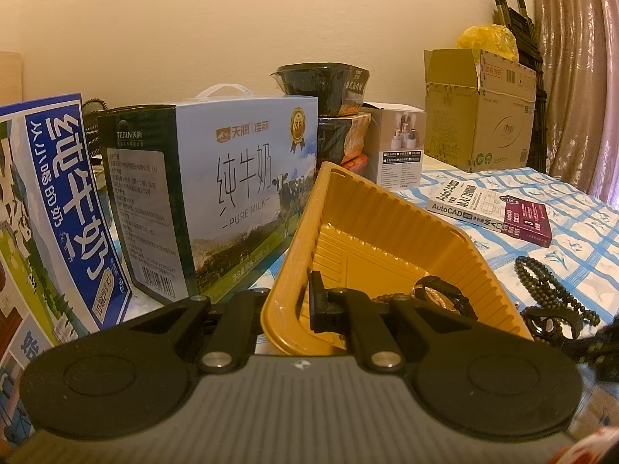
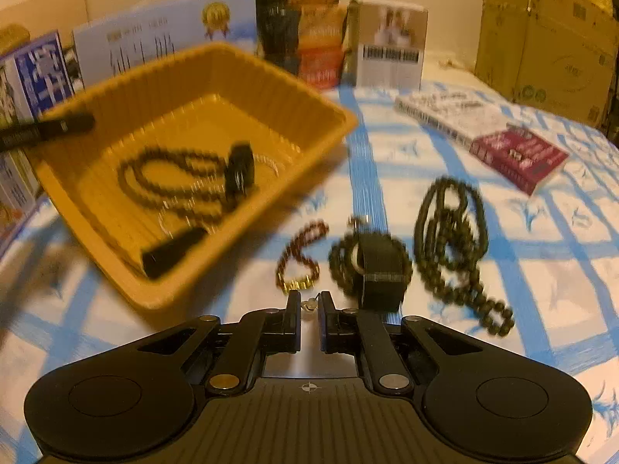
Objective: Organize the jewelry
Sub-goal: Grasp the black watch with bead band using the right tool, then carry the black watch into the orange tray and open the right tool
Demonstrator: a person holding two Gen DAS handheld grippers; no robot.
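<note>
A brown cardboard carton (image 1: 479,112) is seen at the rear of the blue-checked cloth (image 1: 580,239), beside a milk box (image 1: 240,178) marked "PURE MILK" and "TERUN". An "AutoCAD" book (image 1: 491,208) lies flat nearby. The yellow tray (image 2: 309,100) is tilted and is clamped at its near rim by the left gripper (image 1: 298,305); beads and a watch (image 2: 240,166) are held inside it. The right gripper (image 2: 309,307) is nearly closed, a small pale item between its fingers; whether it is gripped cannot be told. A dark bead string (image 2: 448,239), a black watch (image 2: 381,266) and a reddish bracelet (image 2: 301,255) lie on the cloth beyond it.
</note>
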